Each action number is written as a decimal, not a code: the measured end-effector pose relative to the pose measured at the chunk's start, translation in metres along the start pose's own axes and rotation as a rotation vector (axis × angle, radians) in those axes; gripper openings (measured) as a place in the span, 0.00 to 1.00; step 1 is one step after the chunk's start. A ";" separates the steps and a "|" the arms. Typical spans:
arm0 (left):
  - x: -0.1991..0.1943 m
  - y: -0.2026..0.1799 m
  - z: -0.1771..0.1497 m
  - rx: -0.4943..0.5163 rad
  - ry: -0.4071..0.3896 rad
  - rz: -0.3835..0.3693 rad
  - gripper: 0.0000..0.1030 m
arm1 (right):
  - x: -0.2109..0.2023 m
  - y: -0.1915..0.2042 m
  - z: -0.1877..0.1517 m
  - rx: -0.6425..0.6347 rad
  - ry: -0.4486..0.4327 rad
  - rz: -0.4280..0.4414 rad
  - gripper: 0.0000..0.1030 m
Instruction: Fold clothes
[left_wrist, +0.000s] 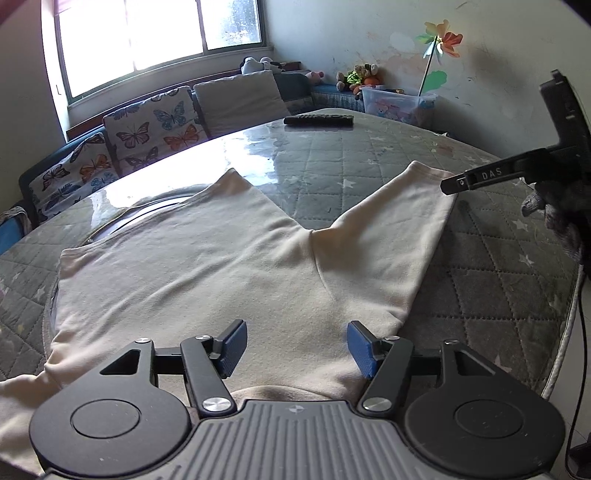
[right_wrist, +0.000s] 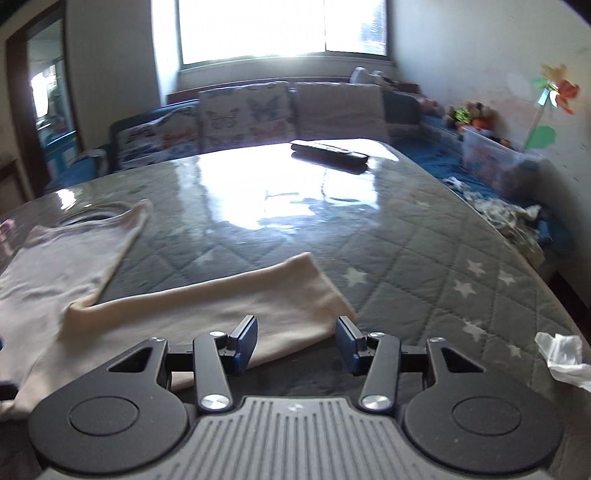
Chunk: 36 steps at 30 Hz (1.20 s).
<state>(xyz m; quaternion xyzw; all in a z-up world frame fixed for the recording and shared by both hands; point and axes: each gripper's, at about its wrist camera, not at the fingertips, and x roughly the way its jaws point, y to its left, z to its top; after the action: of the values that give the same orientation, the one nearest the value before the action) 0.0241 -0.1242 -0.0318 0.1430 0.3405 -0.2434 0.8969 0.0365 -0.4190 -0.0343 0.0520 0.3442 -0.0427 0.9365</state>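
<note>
Black claws (left_wrist: 296, 344), blue pads (left_wrist: 232, 347), grey ribbed housings.

A table (left_wrist: 480, 288) covered by a grey quilted cloth with white stars, under a glossy clear sheet. A cream long-sleeved top (left_wrist: 207, 266) lies spread flat on it, sleeves outstretched. A black remote control (left_wrist: 318, 120) rests at the far edge. Crumpled white paper (right_wrist: 563, 356) sits near the right edge.

Daylight pours in from the window (left_wrist: 159, 40) at the back, blown out to plain white in both views. It throws strong glare across the glossy table (right_wrist: 266, 206) — the quilted pattern washes out there. The right wrist view is blurred throughout; the left is sharp. Fisheye bending curves the edges, corners dark.
</note>
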 end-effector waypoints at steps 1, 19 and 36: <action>0.000 0.000 0.000 -0.001 0.000 0.001 0.63 | 0.002 -0.002 0.000 0.015 0.002 -0.006 0.46; 0.008 -0.002 0.002 0.004 0.001 0.017 0.67 | 0.001 -0.019 0.006 0.099 -0.076 -0.048 0.04; -0.026 0.040 -0.004 -0.075 -0.084 0.077 0.68 | -0.062 0.034 0.054 -0.022 -0.187 0.109 0.04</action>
<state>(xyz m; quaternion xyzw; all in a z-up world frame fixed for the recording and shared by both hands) 0.0269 -0.0804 -0.0133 0.1120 0.3055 -0.2014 0.9239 0.0282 -0.3893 0.0490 0.0563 0.2526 0.0076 0.9659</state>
